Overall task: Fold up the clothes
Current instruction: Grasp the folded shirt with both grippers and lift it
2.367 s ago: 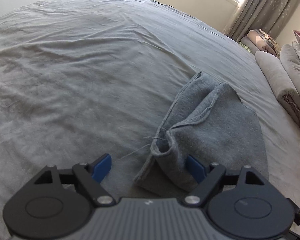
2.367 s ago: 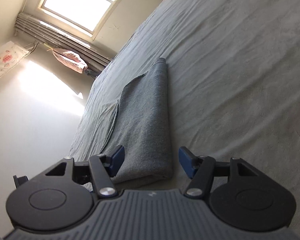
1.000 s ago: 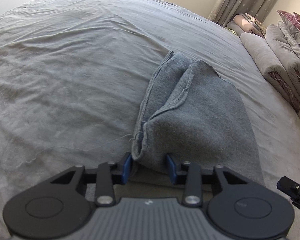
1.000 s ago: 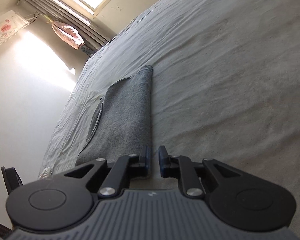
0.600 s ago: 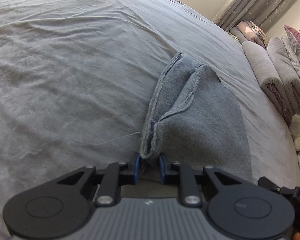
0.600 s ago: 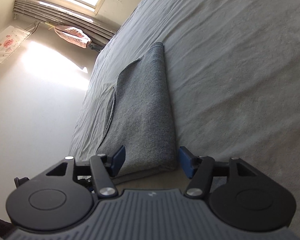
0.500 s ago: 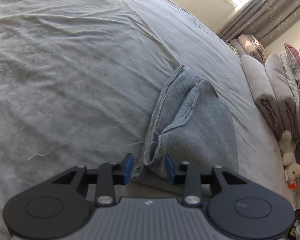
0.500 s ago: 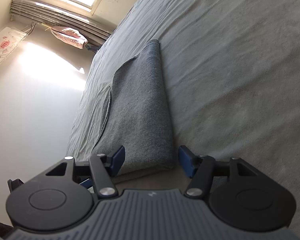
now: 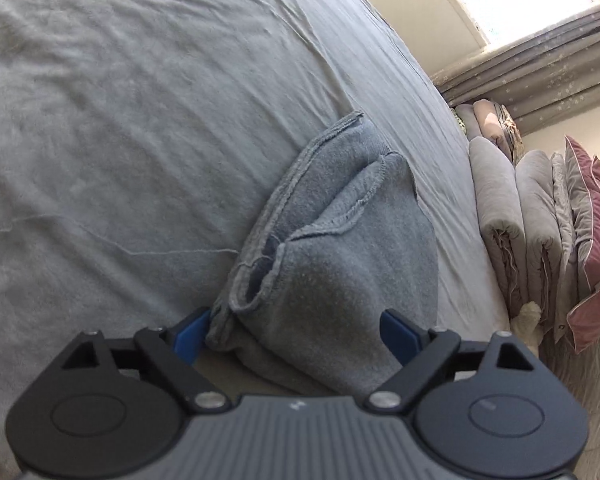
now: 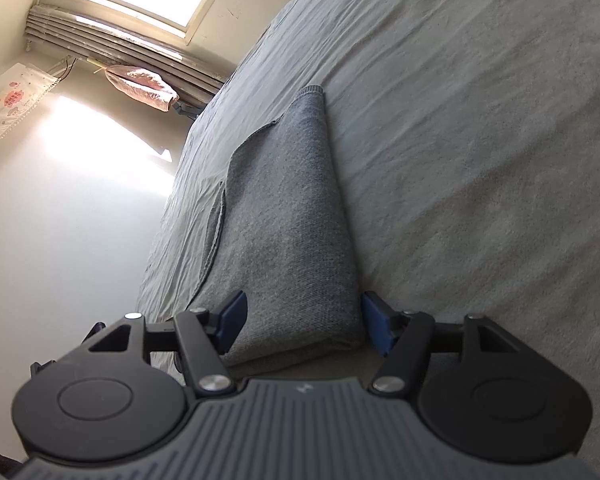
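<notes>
A grey knit garment (image 9: 340, 240), folded into a long strip, lies on the grey bed sheet (image 9: 120, 140). Its near corner with the stitched hems lies between the blue pads of my left gripper (image 9: 294, 336). Those jaws are opening wide and the pads do not press the cloth. In the right wrist view the other end of the garment (image 10: 288, 208) lies between the pads of my right gripper (image 10: 304, 326). These jaws are closing slightly, with the right pad beside the folded edge and no squeeze on the cloth.
Rolled quilts and pillows (image 9: 540, 220) are stacked beside the bed at the right, with a soft toy (image 9: 528, 316) below them. A loose thread (image 9: 140, 252) trails across the sheet. A radiator (image 10: 120, 40) and a pink bundle (image 10: 140, 84) stand under the window.
The left jaws, pinched on the garment's corner a second ago, have let go and spread wide, and that gripper has rolled. The right jaws went from nearly shut to spread around the folded end.
</notes>
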Demonstrator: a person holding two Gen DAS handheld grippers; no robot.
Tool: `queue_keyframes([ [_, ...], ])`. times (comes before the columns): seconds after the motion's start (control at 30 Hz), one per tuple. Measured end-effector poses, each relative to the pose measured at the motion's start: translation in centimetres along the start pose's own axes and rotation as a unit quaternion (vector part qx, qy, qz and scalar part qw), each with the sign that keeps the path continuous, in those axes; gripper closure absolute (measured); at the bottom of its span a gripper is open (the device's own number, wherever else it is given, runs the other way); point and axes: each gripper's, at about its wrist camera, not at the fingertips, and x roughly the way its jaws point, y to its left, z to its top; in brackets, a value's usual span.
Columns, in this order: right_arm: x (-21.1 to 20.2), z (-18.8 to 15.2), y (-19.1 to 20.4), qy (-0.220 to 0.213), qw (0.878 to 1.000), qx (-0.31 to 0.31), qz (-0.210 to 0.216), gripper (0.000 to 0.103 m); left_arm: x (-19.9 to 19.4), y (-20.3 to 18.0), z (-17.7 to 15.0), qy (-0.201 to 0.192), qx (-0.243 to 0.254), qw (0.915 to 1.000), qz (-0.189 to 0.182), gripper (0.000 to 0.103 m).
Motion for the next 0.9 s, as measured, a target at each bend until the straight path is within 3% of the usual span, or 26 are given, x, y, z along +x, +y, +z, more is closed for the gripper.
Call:
queue_keyframes([
  [0.03,0.2,0.0,-0.1,0.000,1.000,-0.002,-0.009,0.061,0.1,0.1,0.0,-0.002,0.000,1.0000,0.008,0.032],
  [0.07,0.5,0.0,-0.3,0.002,1.000,0.002,-0.017,0.078,0.2,0.1,0.0,-0.004,0.000,0.9999,0.016,0.062],
  [0.1,0.7,0.0,-0.6,-0.001,1.000,0.011,-0.017,0.080,0.5,0.3,0.0,0.004,-0.003,0.9999,0.015,0.085],
  [0.17,0.3,0.1,-0.7,-0.004,1.000,0.016,-0.016,0.082,0.6,0.8,0.1,0.008,-0.027,0.9996,0.007,0.086],
  [0.3,-1.9,0.6,1.3,-0.008,1.000,-0.024,-0.011,0.084,-1.4,-0.1,-0.9,-0.003,-0.009,0.9999,0.004,0.088],
  [0.47,-6.8,0.6,1.2,0.021,0.999,-0.031,-0.018,0.084,-5.1,-1.0,-4.9,0.033,0.027,0.9990,-0.012,0.088],
  [0.6,-7.5,-1.3,-0.2,0.062,0.997,-0.036,-0.041,0.084,-4.8,0.0,-8.1,0.049,0.058,0.9969,0.020,0.086],
  [0.67,-6.8,-2.0,-0.9,0.069,0.996,-0.033,-0.045,0.078,-4.4,0.4,-8.5,0.049,0.074,0.9959,0.017,0.084],
  [0.83,-5.7,-1.2,-2.5,0.068,0.997,0.018,-0.020,0.059,-5.0,1.5,-7.5,0.050,0.033,0.9982,-0.007,0.075],
  [0.9,-5.6,-1.1,-2.6,0.067,0.997,0.022,-0.013,0.050,-5.1,1.6,-7.3,0.046,0.025,0.9985,-0.012,0.067],
])
